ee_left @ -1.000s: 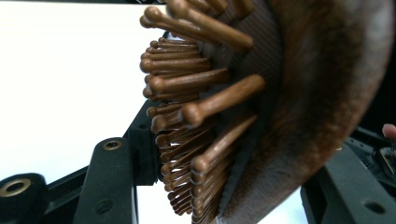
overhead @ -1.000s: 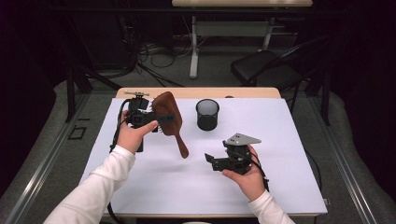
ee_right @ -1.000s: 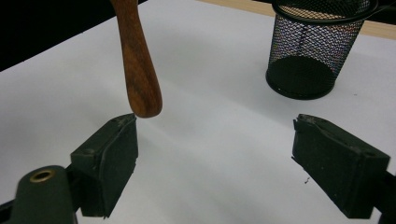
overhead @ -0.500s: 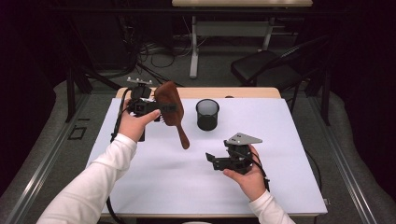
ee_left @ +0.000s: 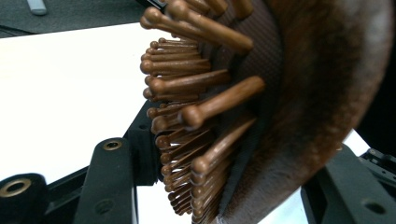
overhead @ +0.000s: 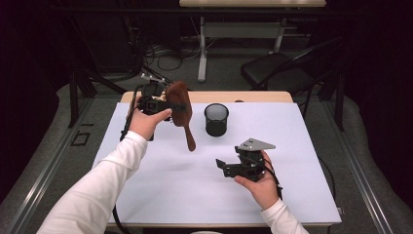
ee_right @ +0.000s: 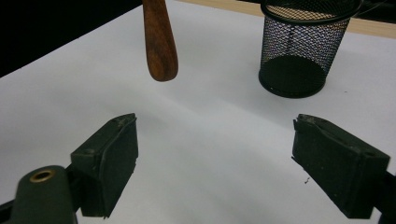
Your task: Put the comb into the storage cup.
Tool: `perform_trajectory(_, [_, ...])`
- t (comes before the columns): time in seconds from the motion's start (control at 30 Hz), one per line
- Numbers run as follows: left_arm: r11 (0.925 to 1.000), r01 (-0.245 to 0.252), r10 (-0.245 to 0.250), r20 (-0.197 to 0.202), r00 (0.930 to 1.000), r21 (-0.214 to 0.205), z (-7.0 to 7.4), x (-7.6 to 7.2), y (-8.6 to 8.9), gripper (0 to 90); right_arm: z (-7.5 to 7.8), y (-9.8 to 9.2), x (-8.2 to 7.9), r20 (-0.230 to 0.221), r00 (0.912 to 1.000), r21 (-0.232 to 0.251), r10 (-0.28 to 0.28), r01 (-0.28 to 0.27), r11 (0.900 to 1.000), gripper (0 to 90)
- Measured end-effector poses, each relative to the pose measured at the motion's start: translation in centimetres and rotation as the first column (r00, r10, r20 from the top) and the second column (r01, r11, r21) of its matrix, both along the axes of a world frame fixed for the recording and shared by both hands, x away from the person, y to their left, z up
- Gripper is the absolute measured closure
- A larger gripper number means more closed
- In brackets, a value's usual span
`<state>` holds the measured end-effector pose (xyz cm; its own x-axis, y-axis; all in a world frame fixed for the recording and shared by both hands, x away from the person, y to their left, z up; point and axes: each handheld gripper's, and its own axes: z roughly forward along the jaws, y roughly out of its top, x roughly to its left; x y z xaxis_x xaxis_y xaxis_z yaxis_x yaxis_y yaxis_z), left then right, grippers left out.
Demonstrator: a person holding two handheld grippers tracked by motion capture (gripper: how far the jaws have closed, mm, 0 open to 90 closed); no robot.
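The left tool (overhead: 171, 106) clamps the head of a brown wooden hairbrush (overhead: 181, 111) above the surface (overhead: 160, 180), its jaws partly hiding the head while the handle hangs free, left of a black mesh cup (overhead: 216, 119). The brush's close-up edges are blurred in the left gripper view. The right tool (overhead: 221, 166) rests wide open, empty; no writing is legible.

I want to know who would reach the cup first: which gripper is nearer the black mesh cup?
Left. The left gripper, clamped on the hairbrush, sits just left of the mesh cup; the right gripper hovers nearer the person, open.
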<state>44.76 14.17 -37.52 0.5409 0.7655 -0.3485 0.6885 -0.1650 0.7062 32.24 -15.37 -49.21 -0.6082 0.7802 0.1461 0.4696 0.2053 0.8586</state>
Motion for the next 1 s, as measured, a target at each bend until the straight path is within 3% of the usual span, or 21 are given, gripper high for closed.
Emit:
perform_trajectory(0.5, [0.9994,-0.028,0.027,0.047,0.9985,0.02,0.9,1.3,-1.7,47.3,0.2,-0.6,0.3,-0.012,0.9996,0.021,-0.026,0.027,0.9994,0.1])
perform_trajectory(0.87, [0.9983,-0.056,0.055,0.077,0.9955,0.014,2.1,2.1,-2.0,47.4,0.2,-0.9,0.4,-0.012,0.9988,0.014,-0.047,0.048,0.9988,0.0])
perform_trajectory(1.0, [0.9969,-0.078,0.079,0.095,0.9923,-0.011,2.6,2.2,-2.0,47.5,0.3,-1.0,0.4,-0.013,0.9986,0.019,-0.052,0.052,0.9984,0.0])
